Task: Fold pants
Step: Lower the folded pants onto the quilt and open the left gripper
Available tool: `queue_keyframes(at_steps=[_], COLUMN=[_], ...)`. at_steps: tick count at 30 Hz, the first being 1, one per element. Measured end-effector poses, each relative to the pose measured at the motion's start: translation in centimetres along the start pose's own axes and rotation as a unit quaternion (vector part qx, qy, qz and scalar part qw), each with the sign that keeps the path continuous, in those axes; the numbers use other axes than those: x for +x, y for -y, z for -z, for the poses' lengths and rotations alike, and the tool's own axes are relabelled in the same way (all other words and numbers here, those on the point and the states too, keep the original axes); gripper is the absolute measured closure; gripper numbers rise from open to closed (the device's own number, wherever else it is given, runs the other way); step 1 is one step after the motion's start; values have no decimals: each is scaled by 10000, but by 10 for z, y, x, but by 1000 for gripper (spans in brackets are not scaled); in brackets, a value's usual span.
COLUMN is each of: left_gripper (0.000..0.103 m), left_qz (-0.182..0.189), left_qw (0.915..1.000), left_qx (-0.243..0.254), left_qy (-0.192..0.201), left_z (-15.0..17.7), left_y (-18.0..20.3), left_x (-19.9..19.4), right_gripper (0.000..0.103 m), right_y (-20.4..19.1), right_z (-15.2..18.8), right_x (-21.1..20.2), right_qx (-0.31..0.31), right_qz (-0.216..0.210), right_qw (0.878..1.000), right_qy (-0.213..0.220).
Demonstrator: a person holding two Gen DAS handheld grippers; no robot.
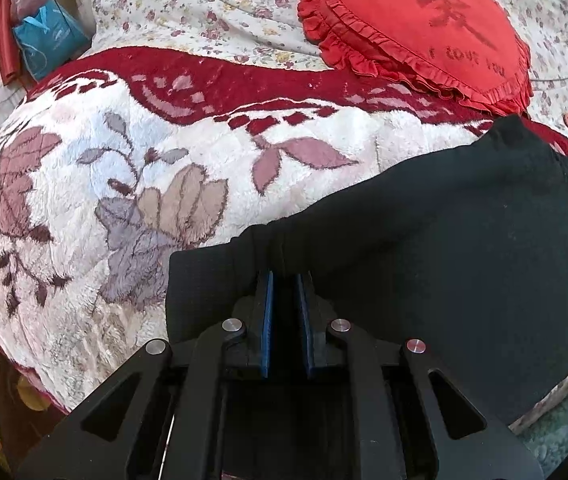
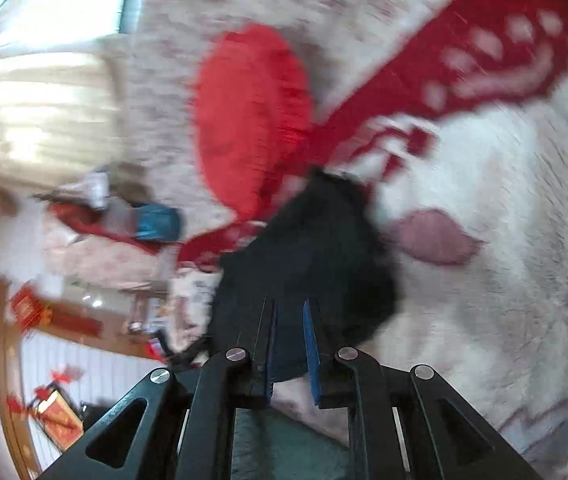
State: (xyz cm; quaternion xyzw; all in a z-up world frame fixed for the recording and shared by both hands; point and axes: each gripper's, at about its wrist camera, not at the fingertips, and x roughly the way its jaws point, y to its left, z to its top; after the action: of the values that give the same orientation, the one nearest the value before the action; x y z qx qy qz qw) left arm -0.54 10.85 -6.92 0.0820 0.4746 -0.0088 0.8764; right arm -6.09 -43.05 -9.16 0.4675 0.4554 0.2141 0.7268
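Two hand-held grippers in play, one pair of black pants, one bed. Left hand-held gripper [image 1: 284, 276] is clamped on the pants [image 1: 444, 248]: the gathered edge of the dark cloth is pinched between its blue pads, jaws nearly together, fabric bunching into pleats right at the tips. From that grip the pants spread to the right of the gripper and away from it, lying flat on one plush floral blanket [image 1: 123, 184] with a deep red border; a strip of cloth also hangs down on the left of the jaws.

Right hand-held gripper [image 2: 290, 304] view is heavily motion-blurred. Its jaws stand close together with black pants cloth [image 2: 308, 248] between the blue pads; the cloth bulges out ahead of the tips and trails off to both sides, so it reads as grasping the pants. No earlier view, so nothing more on jaw motion.

Counted extras: one red heart-shaped cushion [image 1: 416, 28] with ruffled trim, far ahead and right of the left gripper, resting partly on the blanket border and partly on one small-flower bedspread [image 1: 203, 12]. One blue bag [image 1: 47, 40] far ahead-left, beside the bed edge. In the right view the same cushion [image 2: 251, 120] sits ahead of the tips, blurred.
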Motion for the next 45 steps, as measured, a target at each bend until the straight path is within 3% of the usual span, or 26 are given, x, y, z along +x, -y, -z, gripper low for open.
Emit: queue_keyframes(at_steps=[1,2,4,6,8,10,12,14,16,18,20,22,23,25,27,29,33,38,42,45], left_gripper=[90,90,90,90,90,90,90,81,45,40,40,40,40,40,40,40,40,40,40,40], left_qz=[-9,-33,-95,-266,-259,-63,356,844,1477,1954,2231,2203,2030,1829,1835,1876,1841,1670,1421,1341], left_qw=[10000,9999,9996,9969,9958,9972,9981,9945,9828,9685,9596,9597,9638,9651,9595,9553,9520,9495,9415,9371], left_qx=[39,111,283,743,876,731,319,-202,-743,-1179,-1408,-1599,-1699,-1869,-2106,-2264,-2423,-2654,-3056,-3224], left_qy=[5,14,29,14,-5,136,391,594,824,998,980,696,307,-158,-356,-308,-333,-150,18,-11], left_z=[0,0,0,-3,-12,-24,-43,-55,-60,-58,-52,-39,-31,-25,-22,-19,-16,-16,-10,-7], left_y=[0,2,5,15,18,18,16,16,18,22,32,42,45,44,33,26,20,11,-8,-17], left_x=[0,0,-1,-6,-16,-35,-66,-90,-106,-107,-95,-74,-55,-37,-28,-30,-27,-30,-33,-32], right_gripper=[92,96,84,56,53,53,53,53,54,54,54,55,58,68,83,89,91,93,93,93], right_y=[15,20,13,0,1,7,16,19,25,30,35,43,48,56,62,60,49,-16,-100,-169], right_z=[-2,-1,5,15,19,23,19,2,-3,-5,-4,-1,0,3,3,6,7,1,12,42], right_x=[5,5,-2,-11,-12,-11,-12,0,16,16,13,8,7,4,6,7,4,3,19,58], right_qx=[479,767,904,690,766,855,789,764,941,1108,1110,1210,1295,1454,1455,1264,801,-359,-1543,-2799], right_qz=[551,534,388,733,685,498,358,414,325,153,-96,-442,-618,-766,-705,-506,-224,764,1056,1147], right_qw=[9973,9956,9948,9935,9934,9946,9961,9962,9949,9937,9938,9911,9886,9845,9854,9899,9960,9963,9824,9531], right_qy=[-58,4,257,524,500,328,155,38,-130,-77,60,332,448,606,540,389,326,155,36,-116])
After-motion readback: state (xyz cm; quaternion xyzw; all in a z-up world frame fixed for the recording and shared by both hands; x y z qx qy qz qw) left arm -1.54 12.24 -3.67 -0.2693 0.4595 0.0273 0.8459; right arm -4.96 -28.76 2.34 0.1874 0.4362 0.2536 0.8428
